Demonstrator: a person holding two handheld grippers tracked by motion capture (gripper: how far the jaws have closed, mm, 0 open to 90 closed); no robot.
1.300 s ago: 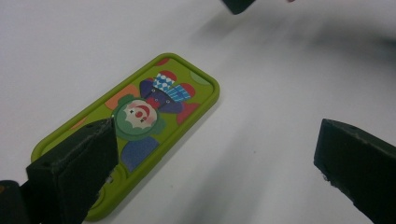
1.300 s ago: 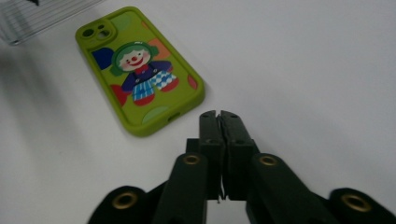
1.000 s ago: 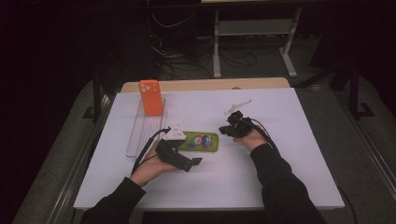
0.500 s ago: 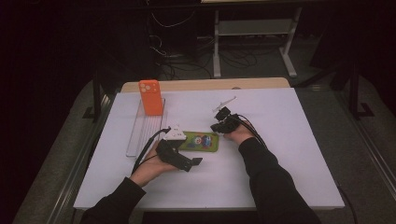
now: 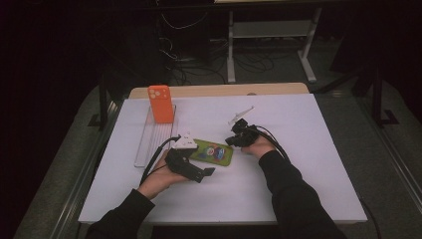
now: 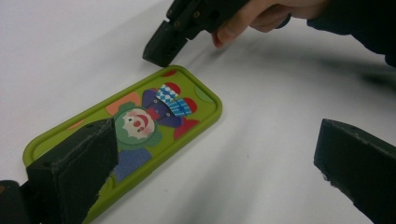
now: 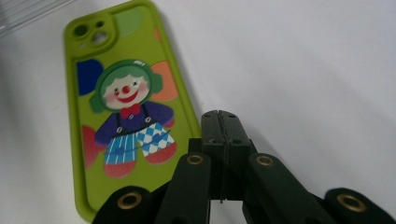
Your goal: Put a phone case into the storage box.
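A green phone case [image 5: 213,152] with a clown picture lies flat on the white table top [image 5: 298,164]. My left gripper [image 5: 205,162] is at its near left end and open. In the left gripper view the jaws stand wide [image 6: 215,172], one over the case [image 6: 140,126], the other over bare table. My right gripper [image 5: 234,140] is shut with nothing between its jaws. Its tip [image 7: 221,123] sits at the edge of the case [image 7: 126,116]. From the left gripper view that tip [image 6: 161,44] is at the case's far end; whether it touches I cannot tell.
An orange phone case [image 5: 160,103] stands upright in a clear slotted rack [image 5: 149,142] at the left of the table. A wooden strip [image 5: 219,90] borders the far edge. Cables and a metal stand [image 5: 271,30] lie on the floor beyond.
My right hand has moved left and slightly toward me, bringing its shut gripper to the right end of the green case. The left hand and the case have stayed put.
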